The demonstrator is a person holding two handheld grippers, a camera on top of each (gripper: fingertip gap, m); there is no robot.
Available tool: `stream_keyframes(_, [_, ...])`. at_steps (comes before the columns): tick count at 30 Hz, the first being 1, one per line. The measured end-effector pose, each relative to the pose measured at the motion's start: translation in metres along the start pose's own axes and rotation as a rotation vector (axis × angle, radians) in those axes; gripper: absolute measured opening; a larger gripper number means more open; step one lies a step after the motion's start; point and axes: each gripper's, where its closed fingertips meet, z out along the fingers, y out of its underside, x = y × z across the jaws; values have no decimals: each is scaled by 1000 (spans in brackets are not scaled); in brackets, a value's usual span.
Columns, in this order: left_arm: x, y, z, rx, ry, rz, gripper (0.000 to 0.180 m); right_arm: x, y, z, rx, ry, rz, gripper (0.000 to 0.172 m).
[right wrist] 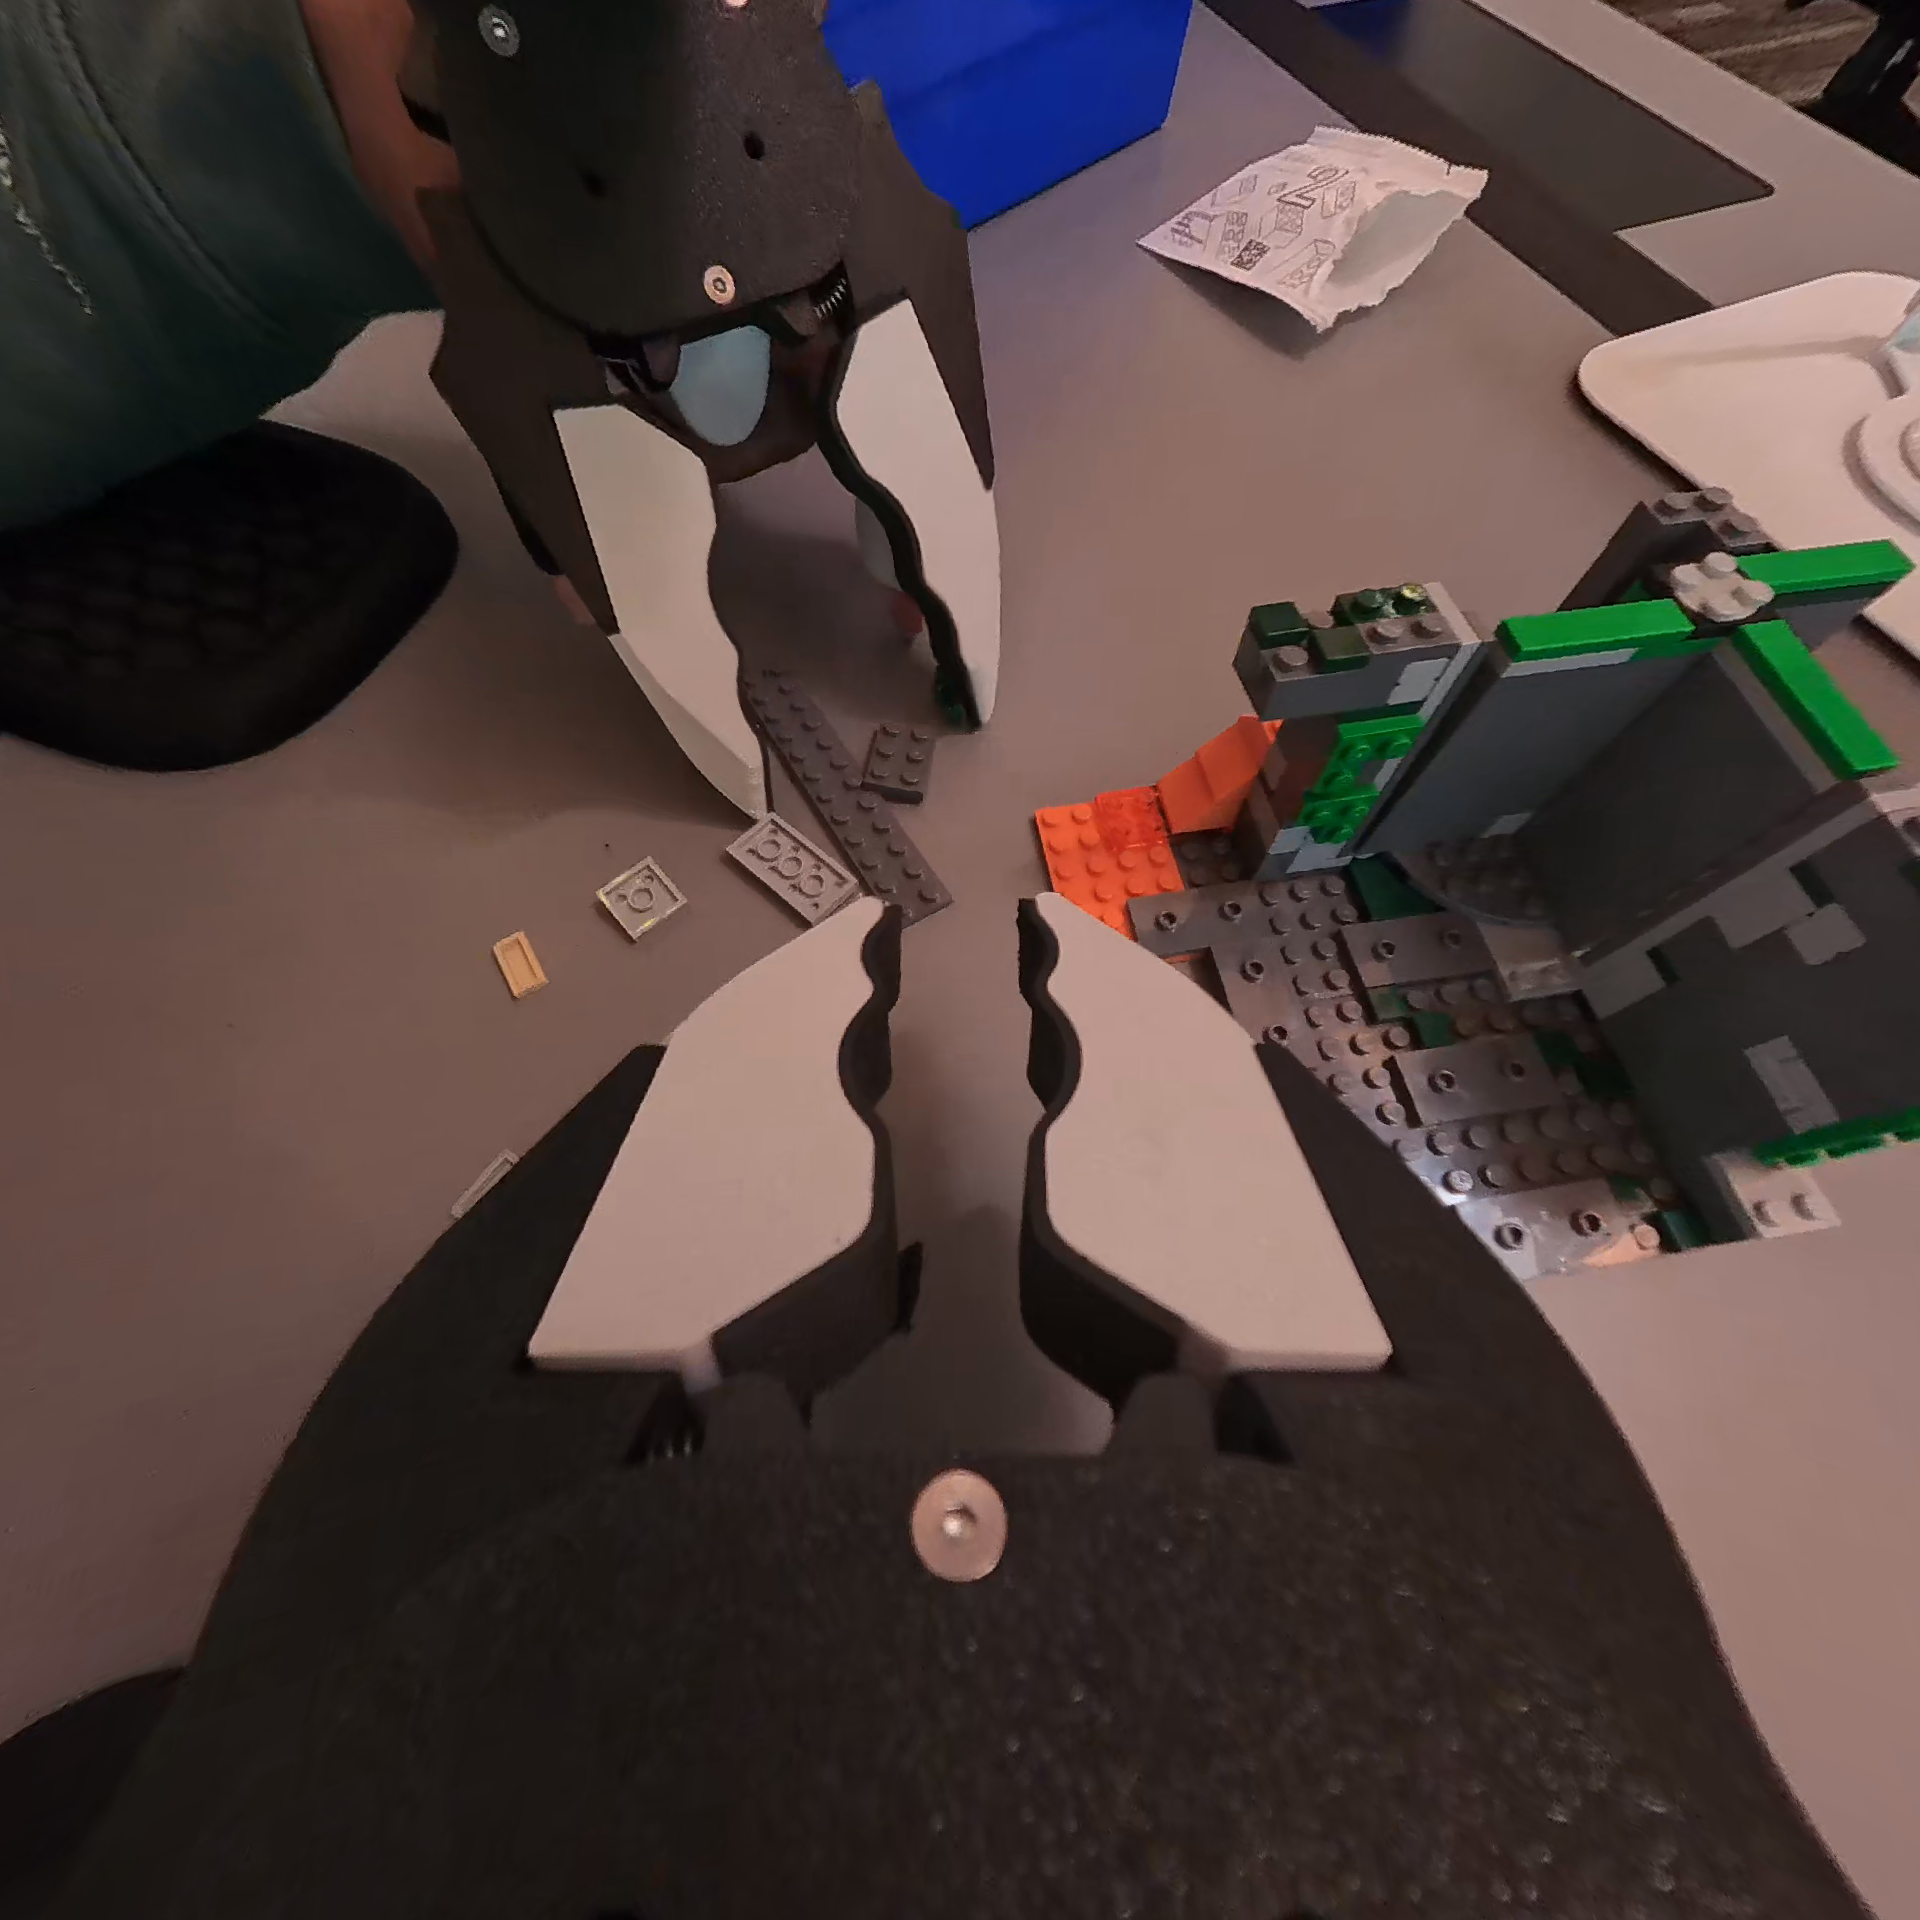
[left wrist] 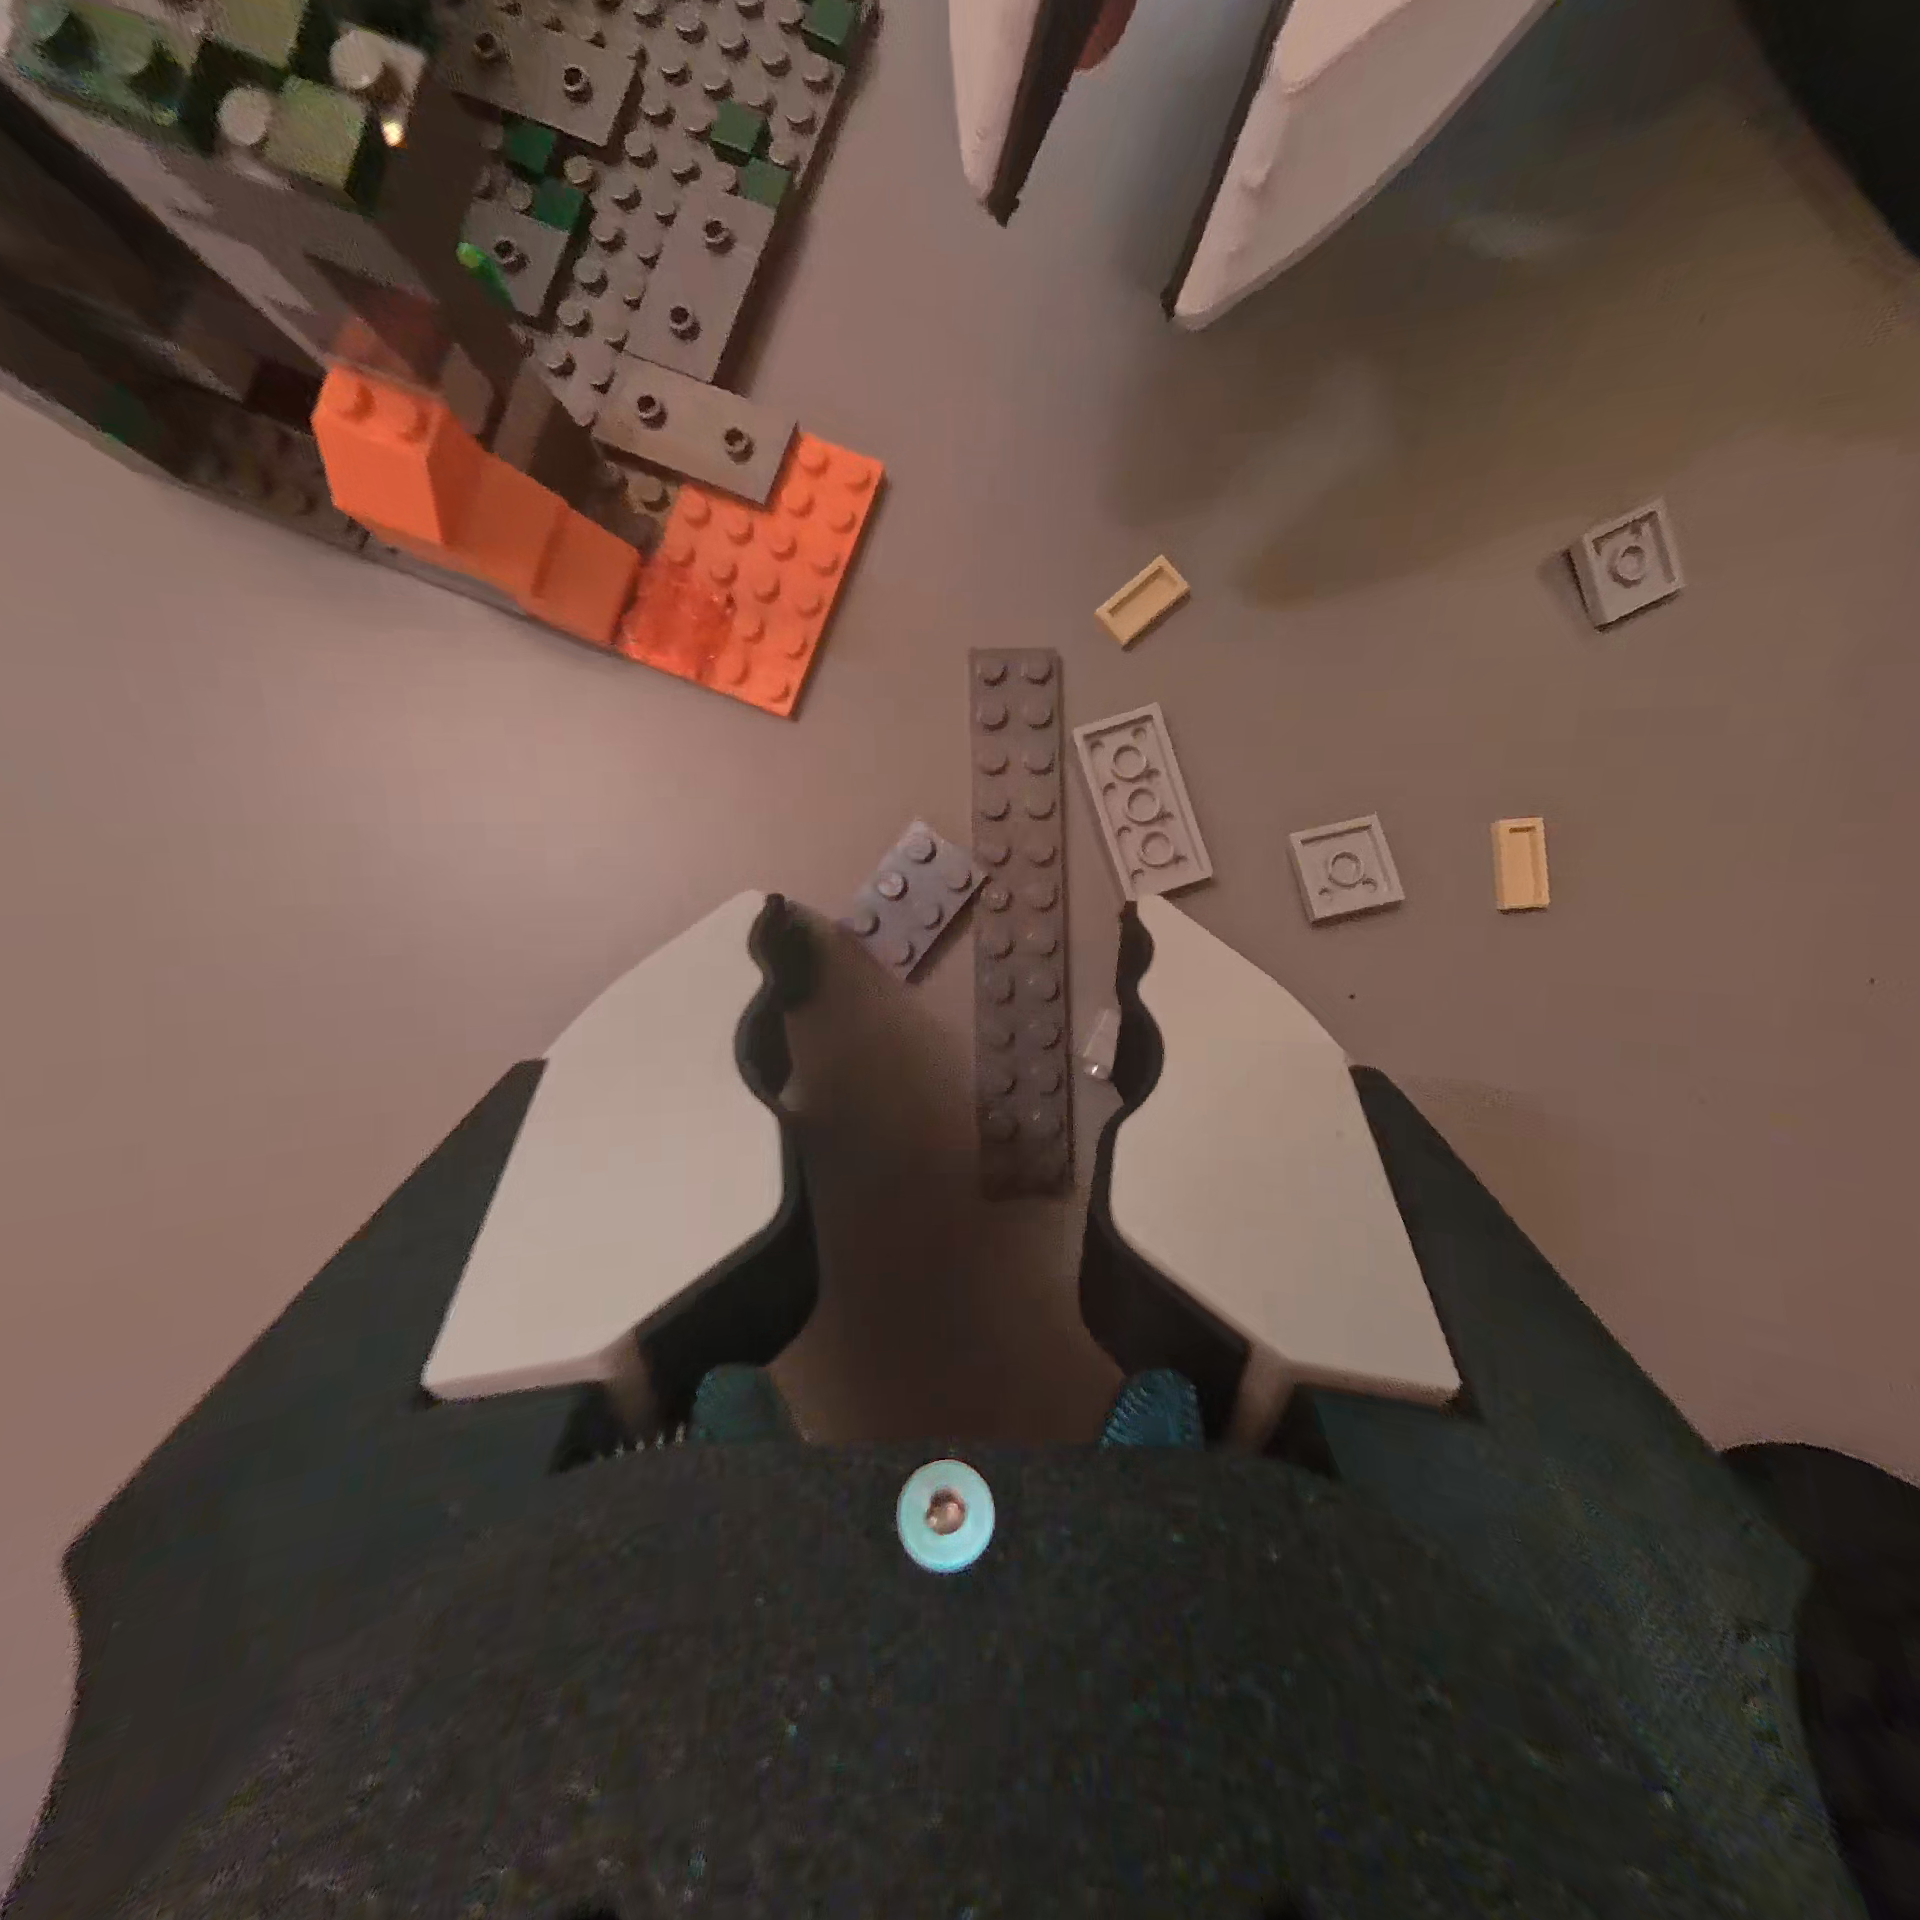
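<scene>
We are finding the left gripper (left wrist: 951,914) standing over the grey table (left wrist: 312,883) with its fingers spread wide and gripping nothing. A long dark grey studded plate (left wrist: 1020,914) is lying flat between them, its long axis running straight ahead along the fingers, so the pads are facing its long edges; neither pad is touching it. A short dark grey plate (left wrist: 914,899) is lying askew against its left edge, close by the left fingertip. A small clear piece (left wrist: 1099,1039) is sitting just inside the right finger (what it is, we cannot tell).

To the right, overturned light grey plates (left wrist: 1143,800) (left wrist: 1345,868) (left wrist: 1626,561) and two tan tiles (left wrist: 1143,601) (left wrist: 1520,864) are lying scattered. The brick model (left wrist: 582,260), with its orange baseplate corner (left wrist: 769,582), is standing ahead and to the left, apart from the loose pieces.

The right gripper (right wrist: 956,914) is hanging opposite, fingers parted and empty, near the far end of the long plate and beside the model; the left one is clearly nearer. A torn paper bag (right wrist: 1320,223), a blue bin (right wrist: 1018,94) and a white tray (right wrist: 1745,405) are lying well beyond.
</scene>
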Motion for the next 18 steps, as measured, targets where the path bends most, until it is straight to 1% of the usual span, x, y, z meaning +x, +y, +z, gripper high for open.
stream_keyframes(1, [2, -1, 1, -17, 0, 3, 55, 0, 0, 0, -1, 3, -3, 22])
stream_keyframes(3, [8, -2, 1, -64, 6, 23, 42, 1, 1, 0, -2, 7, -5, 21])
stream_keyframes(6, [11, -2, 1, -104, 9, 18, 32, 0, 3, 1, -6, 5, -9, 21])
stream_keyframes(8, [10, -2, 2, -115, 7, 9, 14, -1, 5, 3, -16, 6, -20, 21])
stream_keyframes(9, [10, -2, 2, -115, 9, 8, 10, -2, 6, 4, -26, 11, -27, 21])
stream_keyframes(13, [10, -2, 1, -117, -36, 63, 10, -4, 11, 8, -55, 22, -63, 20])
stream_keyframes(16, [8, -1, -1, -122, -78, 88, 10, -5, 7, 7, -39, 22, -70, 20])
stream_keyframes(18, [7, -4, -10, -93, -109, 85, 10, -4, 4, 5, -21, 32, -70, 19])
